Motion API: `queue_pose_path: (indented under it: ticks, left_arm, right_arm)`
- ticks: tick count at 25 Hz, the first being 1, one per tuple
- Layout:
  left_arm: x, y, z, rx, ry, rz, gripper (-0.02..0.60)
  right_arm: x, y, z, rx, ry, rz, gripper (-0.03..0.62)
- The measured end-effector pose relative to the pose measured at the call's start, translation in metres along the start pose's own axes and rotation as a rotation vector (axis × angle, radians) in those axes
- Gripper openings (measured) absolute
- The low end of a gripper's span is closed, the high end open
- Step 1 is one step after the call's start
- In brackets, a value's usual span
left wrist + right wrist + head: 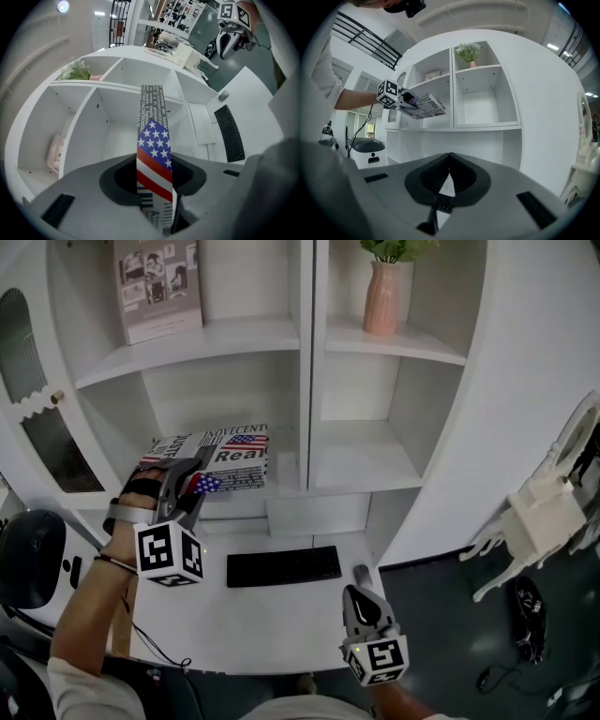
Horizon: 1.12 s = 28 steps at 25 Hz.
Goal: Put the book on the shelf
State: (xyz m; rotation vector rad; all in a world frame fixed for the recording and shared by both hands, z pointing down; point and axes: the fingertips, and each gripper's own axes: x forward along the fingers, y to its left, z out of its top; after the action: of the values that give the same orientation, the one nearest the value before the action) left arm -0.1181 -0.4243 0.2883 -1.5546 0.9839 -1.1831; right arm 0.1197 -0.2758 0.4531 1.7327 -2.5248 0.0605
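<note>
Head view: my left gripper [192,482] has its jaws clamped on the near edge of the flag-covered book [230,457], which reaches into the middle-left compartment of the white shelf [366,470]. My right gripper [362,576] hangs over the counter [281,620] beside the black keyboard [283,565], jaws pressed together, holding nothing.

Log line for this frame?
left claw: shut on book | book: at middle-left shelf, not yet released | right claw: shut, empty, above desk
</note>
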Motion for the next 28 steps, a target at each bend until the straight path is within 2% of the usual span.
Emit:
queue_pose_path:
  ticks: [28]
  left_arm:
    - [0.096, -0.01, -0.025, 0.009, 0.071, -0.124, 0.155]
  right_arm:
    - [0.007, -0.043, -0.015, 0.01, 0.034, -0.069, 0.003]
